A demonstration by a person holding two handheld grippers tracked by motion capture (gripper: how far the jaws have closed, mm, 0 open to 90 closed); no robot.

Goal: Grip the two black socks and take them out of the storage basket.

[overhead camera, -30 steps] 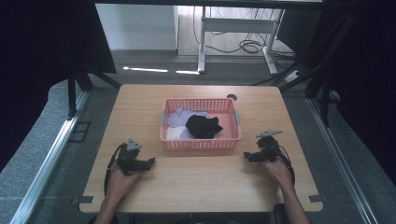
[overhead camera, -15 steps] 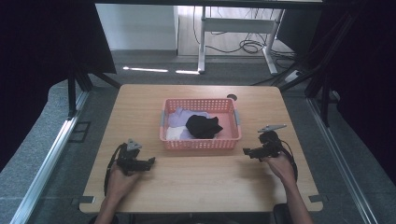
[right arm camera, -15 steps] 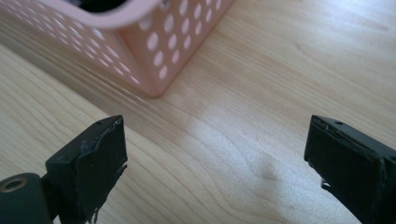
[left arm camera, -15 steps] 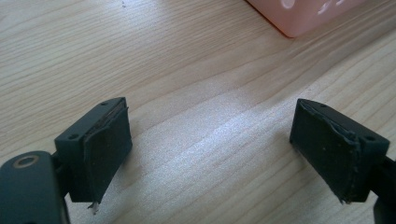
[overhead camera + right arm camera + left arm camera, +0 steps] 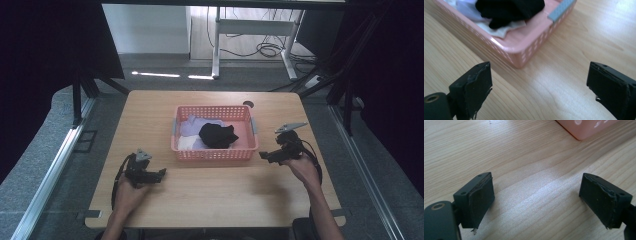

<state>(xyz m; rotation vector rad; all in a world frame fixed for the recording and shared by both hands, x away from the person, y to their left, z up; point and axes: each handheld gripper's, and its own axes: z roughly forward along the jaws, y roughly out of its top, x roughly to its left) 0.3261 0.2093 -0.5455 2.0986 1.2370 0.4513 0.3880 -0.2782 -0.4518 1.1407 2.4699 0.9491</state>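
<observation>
R hand-held gripper (image 5: 264,155) just beside basket (image 5: 215,154), jaws apart

The left gripper (image 5: 161,173) sits low at the person's left, held in the left hand (image 5: 129,186), its jaws pointing toward the right and set wide apart with nothing between them (the left gripper view shows both pads bare). The right gripper (image 5: 262,155) is held farther forward by the right hand (image 5: 304,167), its jaws pointing left, likewise spread wide and empty. Both forearms come in from the bottom edge, well apart.
</observation>
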